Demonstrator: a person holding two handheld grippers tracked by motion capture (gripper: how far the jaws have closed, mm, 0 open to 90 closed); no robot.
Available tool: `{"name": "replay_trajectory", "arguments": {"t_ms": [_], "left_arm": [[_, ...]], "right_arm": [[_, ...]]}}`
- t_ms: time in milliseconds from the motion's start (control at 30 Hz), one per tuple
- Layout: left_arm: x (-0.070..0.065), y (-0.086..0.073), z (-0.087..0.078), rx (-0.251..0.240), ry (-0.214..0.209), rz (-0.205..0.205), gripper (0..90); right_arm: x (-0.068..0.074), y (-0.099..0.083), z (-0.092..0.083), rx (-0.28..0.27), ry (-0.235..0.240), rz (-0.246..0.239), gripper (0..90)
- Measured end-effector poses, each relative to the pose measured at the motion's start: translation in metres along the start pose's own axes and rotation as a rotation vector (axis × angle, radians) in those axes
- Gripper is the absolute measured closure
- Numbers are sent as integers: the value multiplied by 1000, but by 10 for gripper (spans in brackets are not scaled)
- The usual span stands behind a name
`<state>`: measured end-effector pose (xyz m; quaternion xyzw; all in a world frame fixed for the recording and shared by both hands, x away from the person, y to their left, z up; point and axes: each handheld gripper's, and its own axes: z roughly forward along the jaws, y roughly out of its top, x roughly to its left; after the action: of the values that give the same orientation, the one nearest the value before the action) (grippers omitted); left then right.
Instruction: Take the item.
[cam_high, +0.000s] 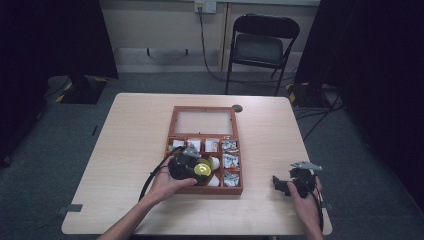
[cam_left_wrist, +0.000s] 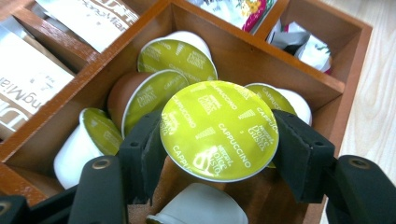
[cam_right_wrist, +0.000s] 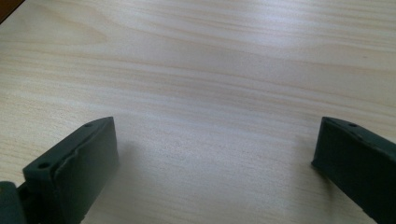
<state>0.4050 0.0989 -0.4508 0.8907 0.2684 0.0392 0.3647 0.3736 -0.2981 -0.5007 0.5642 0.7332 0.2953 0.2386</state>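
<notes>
left gripper (cam_left_wrist: 219, 154) clamped on a yellow-green cappuccino capsule (cam_left_wrist: 219, 130), jaws pressing its rim from both sides, capsule held just above the wooden box's (cam_high: 172, 127) capsule compartment, where more capsules (cam_left_wrist: 161, 91) lie. right gripper (cam_right_wrist: 215, 154) rests near the table's (cam_right_wrist: 210, 70) right edge, jaws wide apart, nothing between them.

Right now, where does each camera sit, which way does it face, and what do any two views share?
High view: above the person's side, facing forward and down on the table; both forearms enter from below.
Left gripper view: rides the left gripper, looking along its fingers into the wooden box; they clamp a cappuccino capsule.
Right gripper view: rides the right gripper, facing bare tabletop, open.
Shared: high and left gripper views both show box and held capsule.
</notes>
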Motion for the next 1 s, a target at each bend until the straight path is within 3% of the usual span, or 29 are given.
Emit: {"name": "replay_trajectory", "arguments": {"t_ms": [600,1000], "left_arm": [[4,0,-14,-77,-10,-14,380],[9,-3,-34,-115,-8,-21,380]], "right_arm": [[0,0,0,0,0,0,0],[0,0,0,0,0,0,0]]}}
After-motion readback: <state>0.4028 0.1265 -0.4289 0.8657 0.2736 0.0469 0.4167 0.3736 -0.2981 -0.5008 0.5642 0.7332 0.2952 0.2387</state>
